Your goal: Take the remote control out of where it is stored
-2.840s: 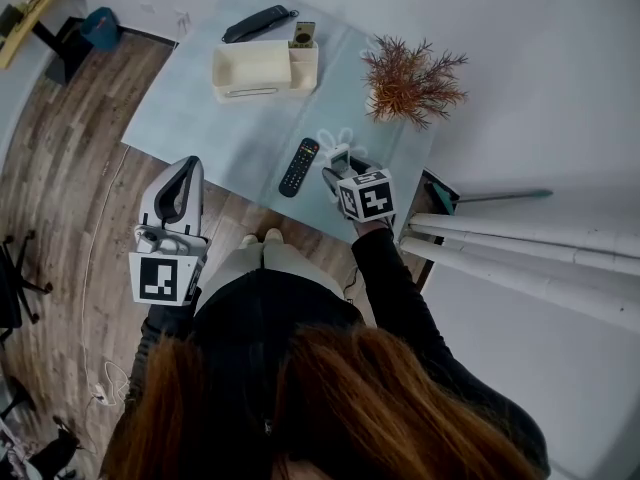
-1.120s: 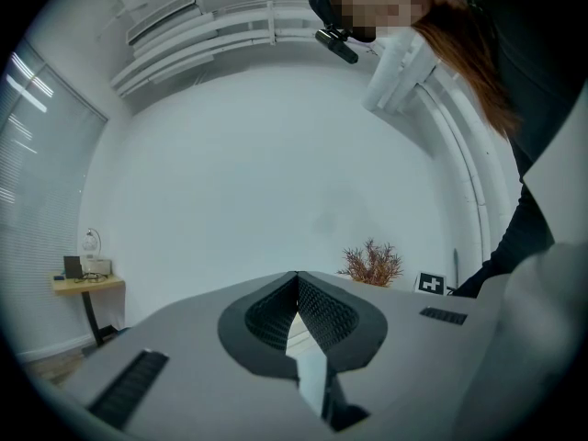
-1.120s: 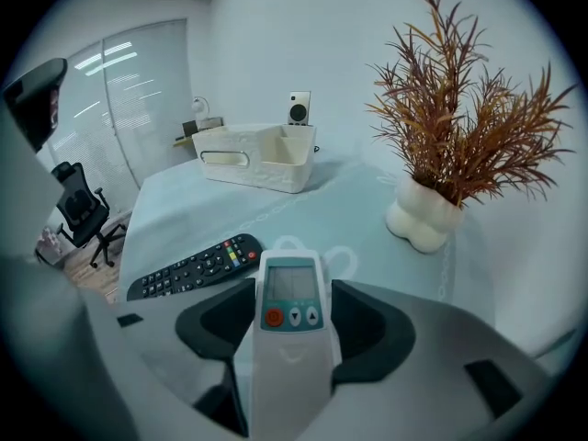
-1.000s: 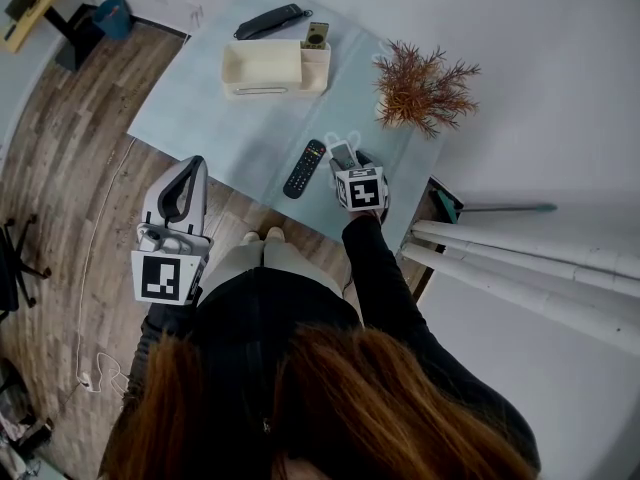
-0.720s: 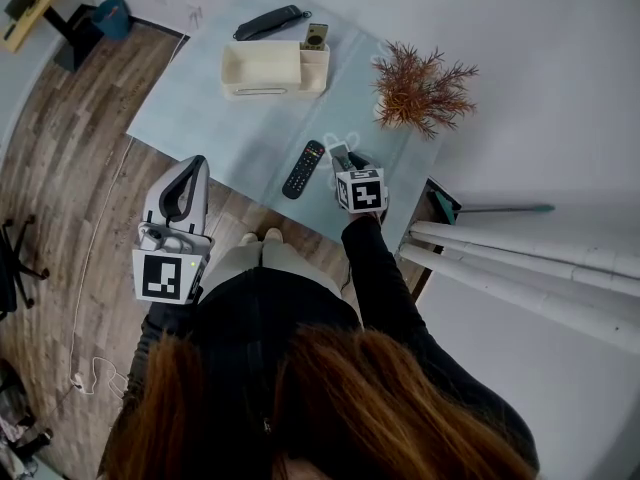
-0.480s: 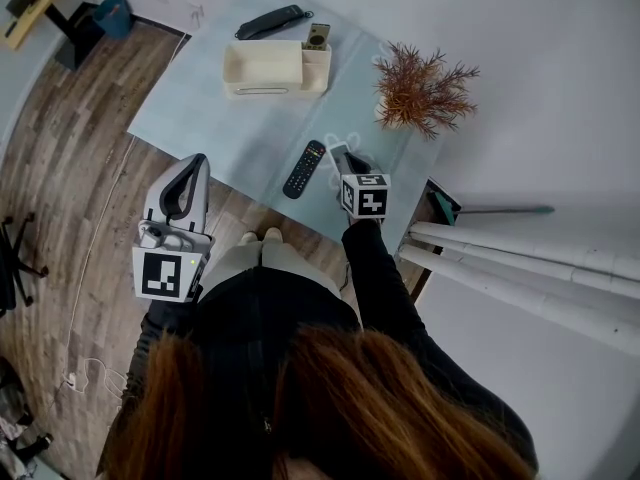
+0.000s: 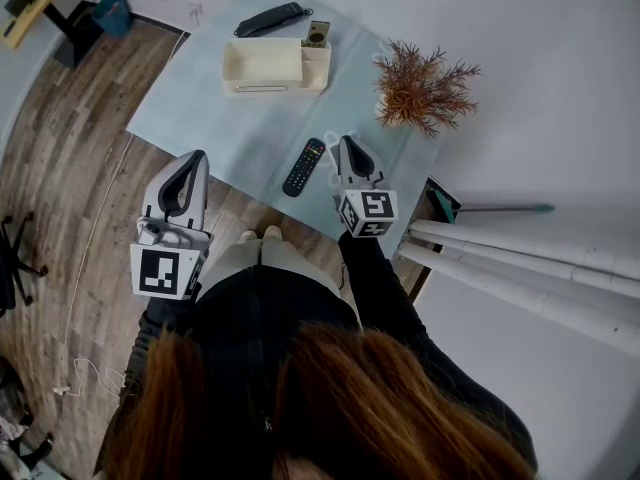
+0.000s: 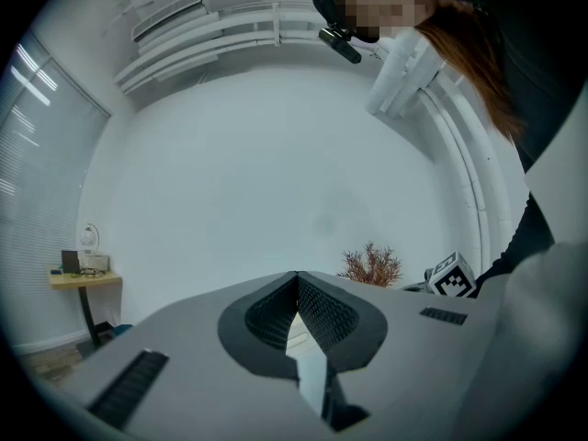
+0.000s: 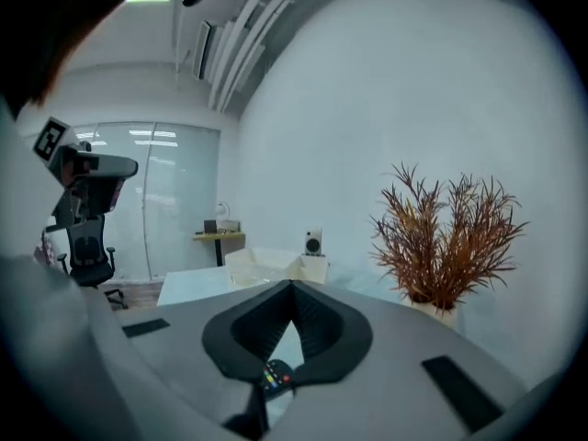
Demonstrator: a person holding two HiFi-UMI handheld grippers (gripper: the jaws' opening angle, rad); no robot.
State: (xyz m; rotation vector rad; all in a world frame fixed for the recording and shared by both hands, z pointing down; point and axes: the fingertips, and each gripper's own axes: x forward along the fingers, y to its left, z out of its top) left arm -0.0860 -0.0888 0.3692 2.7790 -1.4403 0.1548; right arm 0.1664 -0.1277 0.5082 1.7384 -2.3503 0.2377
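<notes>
Remote control [image 7: 303, 167]: black, lying flat on the counter [image 7: 200, 98], outside the cream box [image 7: 262, 68]. Long axis runs from the near counter edge toward the box, far end leaning right. Key print too small to read.
Right gripper [image 7: 346, 144]: just beside the remote, jaws together, empty.
Left gripper [image 7: 193, 158]: jaws together, empty.

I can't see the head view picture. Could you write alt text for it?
From above, a person at a pale blue table holds two grippers; the right gripper, jaws shut and empty, hangs beside a black remote control lying on it. Farther back stand a cream storage box and a dried plant.
</notes>
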